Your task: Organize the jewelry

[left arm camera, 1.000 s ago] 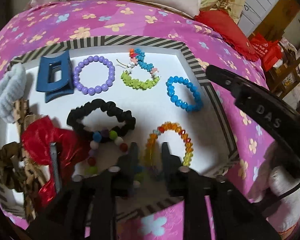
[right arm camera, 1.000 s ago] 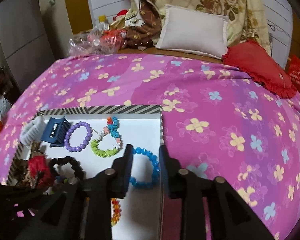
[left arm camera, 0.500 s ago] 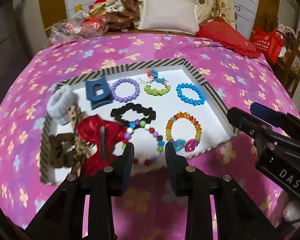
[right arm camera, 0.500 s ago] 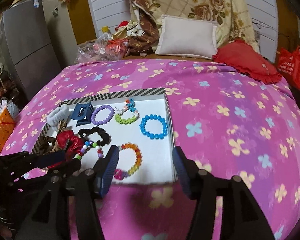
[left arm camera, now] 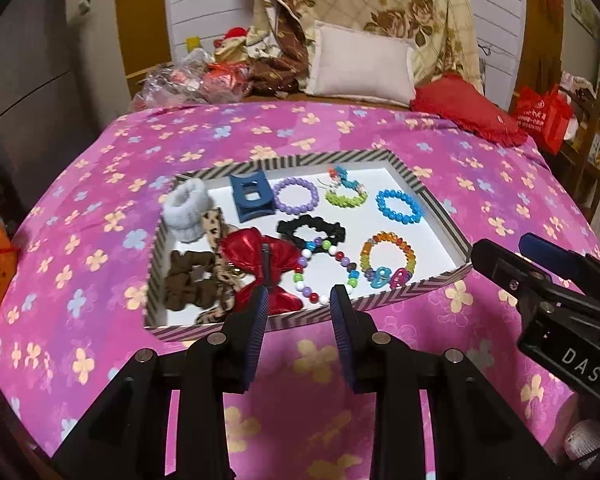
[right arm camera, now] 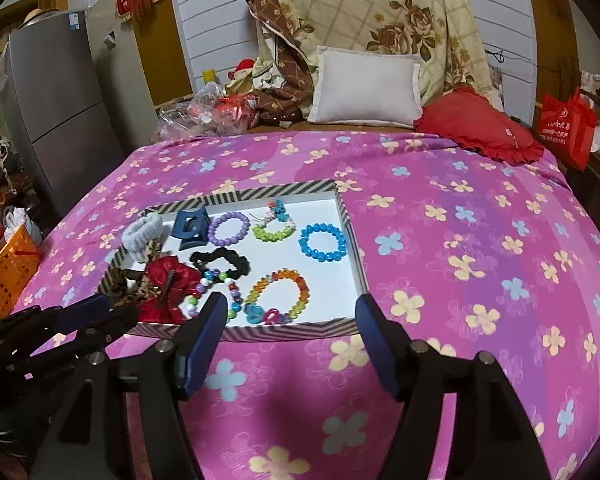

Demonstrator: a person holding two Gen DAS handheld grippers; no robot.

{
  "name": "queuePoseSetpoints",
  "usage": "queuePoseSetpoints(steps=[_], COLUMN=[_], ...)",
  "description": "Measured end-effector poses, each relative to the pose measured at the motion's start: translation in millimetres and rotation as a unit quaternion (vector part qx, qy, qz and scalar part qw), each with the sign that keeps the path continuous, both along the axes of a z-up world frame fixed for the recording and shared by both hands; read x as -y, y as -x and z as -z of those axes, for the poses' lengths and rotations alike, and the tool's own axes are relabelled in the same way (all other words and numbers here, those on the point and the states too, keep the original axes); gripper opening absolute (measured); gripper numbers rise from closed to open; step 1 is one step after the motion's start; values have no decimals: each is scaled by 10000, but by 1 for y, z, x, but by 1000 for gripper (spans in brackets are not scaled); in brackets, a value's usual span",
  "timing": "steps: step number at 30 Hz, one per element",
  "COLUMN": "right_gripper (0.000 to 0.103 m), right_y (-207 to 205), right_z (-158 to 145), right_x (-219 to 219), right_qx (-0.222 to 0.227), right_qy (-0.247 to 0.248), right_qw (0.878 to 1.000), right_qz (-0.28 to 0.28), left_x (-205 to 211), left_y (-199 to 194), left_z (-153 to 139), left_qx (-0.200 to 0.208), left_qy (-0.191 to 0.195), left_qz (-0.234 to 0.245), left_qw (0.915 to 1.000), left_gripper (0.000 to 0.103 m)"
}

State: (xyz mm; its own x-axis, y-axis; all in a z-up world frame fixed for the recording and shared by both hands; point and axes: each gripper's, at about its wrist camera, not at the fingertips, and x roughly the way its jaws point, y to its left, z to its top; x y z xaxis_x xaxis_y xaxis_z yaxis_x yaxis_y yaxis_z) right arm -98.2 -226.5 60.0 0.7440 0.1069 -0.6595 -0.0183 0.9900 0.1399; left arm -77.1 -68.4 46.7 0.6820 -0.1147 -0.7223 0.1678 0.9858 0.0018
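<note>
"DAS" in white letters on the black body of the right gripper point(left arm camera: 496, 258); white print on the red bag point(right arm camera: 566, 120), too small to read.

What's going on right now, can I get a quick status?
Left gripper open, empty. Right gripper empty, jaws just opening. Bracelets and hair ties all in striped tray on the bed. Nothing in the way.

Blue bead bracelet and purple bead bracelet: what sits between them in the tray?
The green bead bracelet with its small blue charm lies between the purple bead bracelet and the blue bead bracelet; both wrist views show it.
</note>
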Motion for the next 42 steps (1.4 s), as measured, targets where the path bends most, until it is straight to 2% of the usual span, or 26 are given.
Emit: queuePoseSetpoints(steps=[9, 15, 20, 26, 30, 34, 36, 38, 39, 42], right_gripper=[76, 76, 77, 83, 83, 83, 83, 83, 83, 83], right_y=[14, 18, 19, 19, 21, 21, 21, 21, 20, 20], right_z=[-13, -16, -18, -19, -22, -22, -21, -20, -20, -19], right_x=[-17, -26, -31, -29, -27, -29, -30, -31, -32, -34], right_qx=[130, 177, 173, 126, 155, 151, 137, 124, 118, 109], right_qy=[-122, -154, -208, -214, -182, -125, -118, -117, -117, -100], right_qw=[9998, 9997, 9996, 9996, 9996, 9997, 9998, 9998, 9998, 9999], right_qz=[7, -2, -4, 101, 123, 113, 100, 85, 75, 55], left_x=[-23, -32, -38, -35, -37, -41, -40, -34, -32, -33], left_y=[15, 20, 21, 27, 30, 35, 36, 35, 35, 36], left_z=[-21, -30, -29, -30, -32, -35, -36, -35, -35, -32], left_qx=[257, 445, 370, 475, 479, 547, 587, 572, 567, 471], left_qy=[162, 30, 53, -105, -25, 241, 94, -350, -453, -352], left_qz=[-238, -415, -444, -430, -436, -371, -435, -405, -391, -331], left_qw=[9993, 9981, 9983, 9979, 9979, 9975, 9973, 9969, 9966, 9977], left_gripper=[34, 34, 34, 34, 34, 34, 34, 34, 34, 34])
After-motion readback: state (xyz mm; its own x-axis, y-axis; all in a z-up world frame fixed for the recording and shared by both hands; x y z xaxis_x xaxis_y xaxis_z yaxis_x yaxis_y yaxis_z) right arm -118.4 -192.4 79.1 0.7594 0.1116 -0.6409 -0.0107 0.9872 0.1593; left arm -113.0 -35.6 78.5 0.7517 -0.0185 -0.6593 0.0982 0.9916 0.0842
